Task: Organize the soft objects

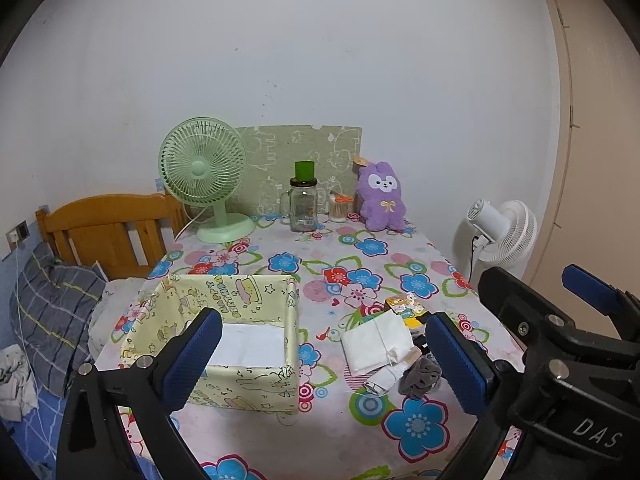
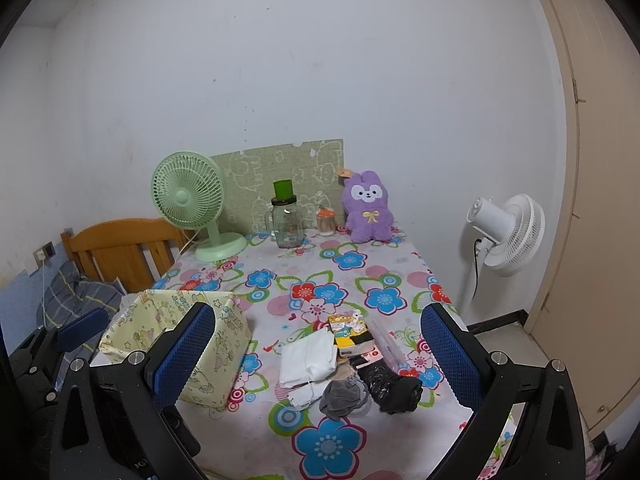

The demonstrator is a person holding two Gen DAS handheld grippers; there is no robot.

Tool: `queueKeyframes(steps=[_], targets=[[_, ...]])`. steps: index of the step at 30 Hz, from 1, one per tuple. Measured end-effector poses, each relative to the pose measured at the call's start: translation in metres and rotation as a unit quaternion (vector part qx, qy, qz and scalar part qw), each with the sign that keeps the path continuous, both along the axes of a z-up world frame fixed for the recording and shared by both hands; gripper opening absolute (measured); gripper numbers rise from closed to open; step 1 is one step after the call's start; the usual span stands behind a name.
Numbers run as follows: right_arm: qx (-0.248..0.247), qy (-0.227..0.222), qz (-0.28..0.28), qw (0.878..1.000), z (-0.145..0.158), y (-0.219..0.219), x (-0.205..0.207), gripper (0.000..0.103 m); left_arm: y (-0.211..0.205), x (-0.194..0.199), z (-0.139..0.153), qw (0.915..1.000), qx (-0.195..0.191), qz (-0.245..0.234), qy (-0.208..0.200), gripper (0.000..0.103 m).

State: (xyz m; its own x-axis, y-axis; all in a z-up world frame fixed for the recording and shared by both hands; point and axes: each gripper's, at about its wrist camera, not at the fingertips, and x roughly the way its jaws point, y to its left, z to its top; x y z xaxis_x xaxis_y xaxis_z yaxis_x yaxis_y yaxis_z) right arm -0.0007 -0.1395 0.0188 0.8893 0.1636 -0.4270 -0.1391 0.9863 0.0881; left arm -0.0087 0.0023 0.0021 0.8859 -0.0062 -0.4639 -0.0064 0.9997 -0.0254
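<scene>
Two grippers are hovering above a counter (image 1: 320, 432) draped in a flowered cloth, both with jaws spread wide and gripping nothing. The left gripper (image 1: 324, 364) is framing one yellow fabric box (image 1: 248, 384), which is sitting just inside its left jaw, while one folded white cloth (image 1: 376, 344) is lying between the jaws, nearer the right one. One grey sock (image 1: 422, 376) is lying just beside the right jaw. The right gripper (image 2: 316, 360) is framing the same pile: the white cloth (image 2: 308, 356) and grey sock (image 2: 340, 396) are lying between its jaws, with one black bundle (image 2: 394, 390) nearer the right jaw. Beyond the jaws, one purple plush rabbit (image 2: 366, 208) is sitting upright against the wall.
</scene>
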Motion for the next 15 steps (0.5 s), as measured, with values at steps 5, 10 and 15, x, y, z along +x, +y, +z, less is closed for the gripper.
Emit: queueKeyframes(steps=[5,10,15], targets=[[-0.003,0.003,0.001,1.000,-0.0012,0.0017,0.0008,0.103,-0.0017,-0.0007,-0.0015,1.0000,0.002,-0.002,0.002,0.102],[-0.005,0.004,0.002,1.000,-0.0030,0.0041,0.0012,0.103,-0.0013,0.0006,-0.0012,1.0000,-0.004,-0.007,0.003,0.098],[-0.004,0.002,0.002,1.000,-0.0050,0.0037,0.0020,0.103,-0.0017,0.0054,-0.0018,0.9999,-0.009,-0.011,0.008,0.097]])
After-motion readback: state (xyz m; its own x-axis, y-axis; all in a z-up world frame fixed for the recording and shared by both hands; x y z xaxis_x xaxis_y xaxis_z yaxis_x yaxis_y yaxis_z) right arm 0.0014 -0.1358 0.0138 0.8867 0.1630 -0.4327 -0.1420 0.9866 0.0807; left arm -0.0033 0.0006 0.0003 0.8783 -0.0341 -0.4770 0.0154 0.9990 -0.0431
